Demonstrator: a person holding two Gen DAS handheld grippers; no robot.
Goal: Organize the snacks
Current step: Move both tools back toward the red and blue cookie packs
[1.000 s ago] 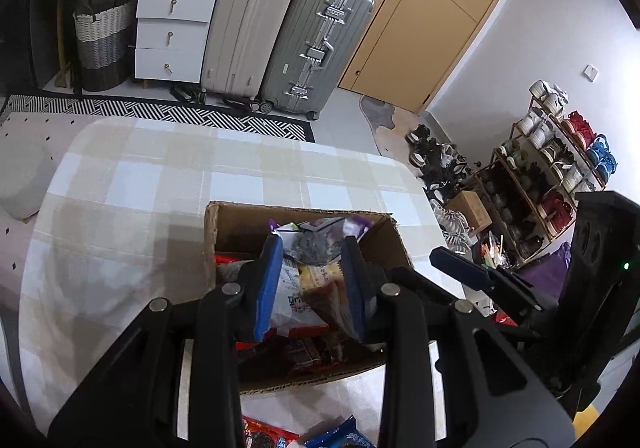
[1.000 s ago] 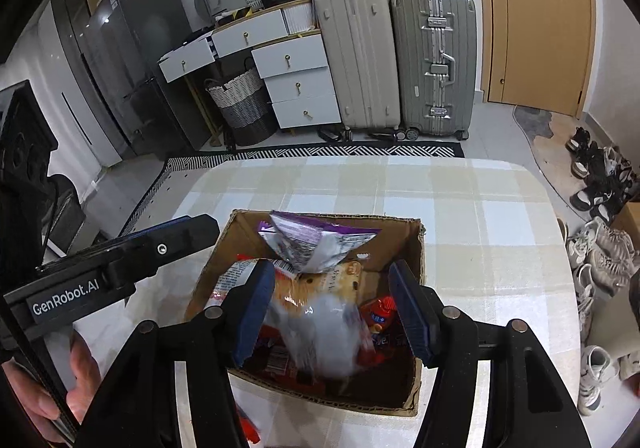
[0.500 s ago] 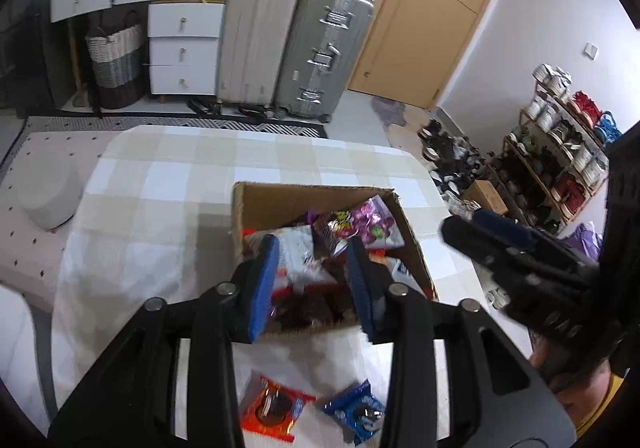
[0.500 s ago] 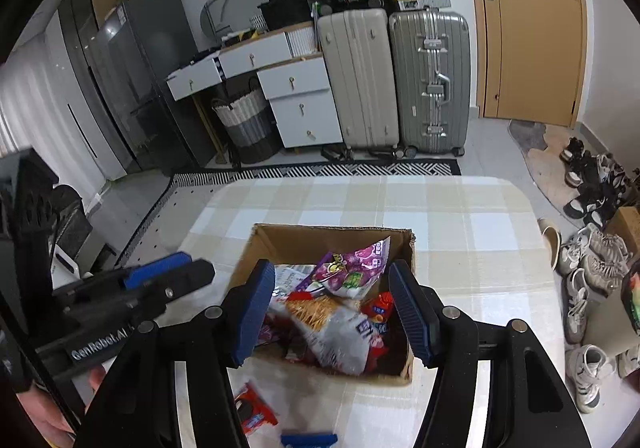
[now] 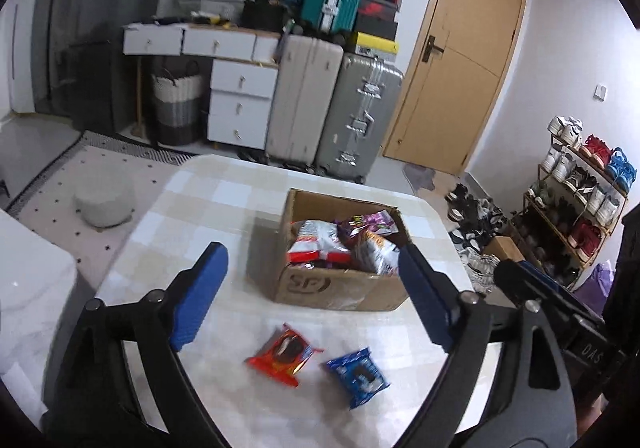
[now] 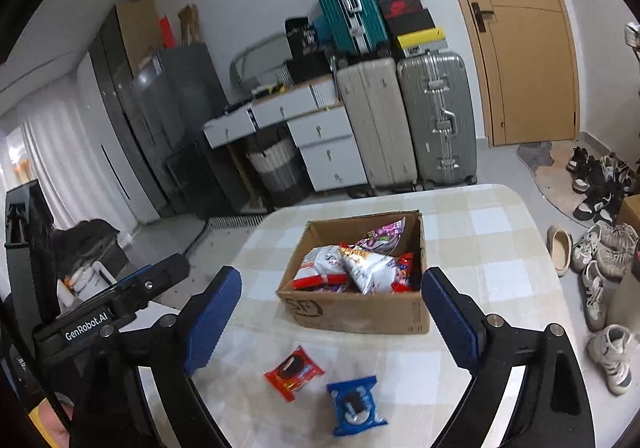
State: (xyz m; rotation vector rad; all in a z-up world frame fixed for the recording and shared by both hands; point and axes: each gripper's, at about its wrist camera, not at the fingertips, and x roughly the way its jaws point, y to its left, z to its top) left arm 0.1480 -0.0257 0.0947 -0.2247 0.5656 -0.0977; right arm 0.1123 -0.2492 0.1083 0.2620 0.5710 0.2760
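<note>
Both the left gripper [image 5: 308,296] and the right gripper [image 6: 332,318] had just spread wide and held nothing. Each should drop squarely over the red cookie packet [image 6: 294,372] or the blue one [image 6: 355,404] on the table [image 6: 500,276] before the cardboard box [image 6: 356,312]. Snacks under the top bags stayed hidden.

"SF" on cardboard box [image 5: 340,286], "GenRobot.AI" on left tool [image 6: 86,328]

Cardboard box [image 5: 340,288]: lower snack packets hidden under top ones. Red packet [image 5: 285,354] print blurred. Shoe rack [image 5: 580,203] cut off right.
</note>
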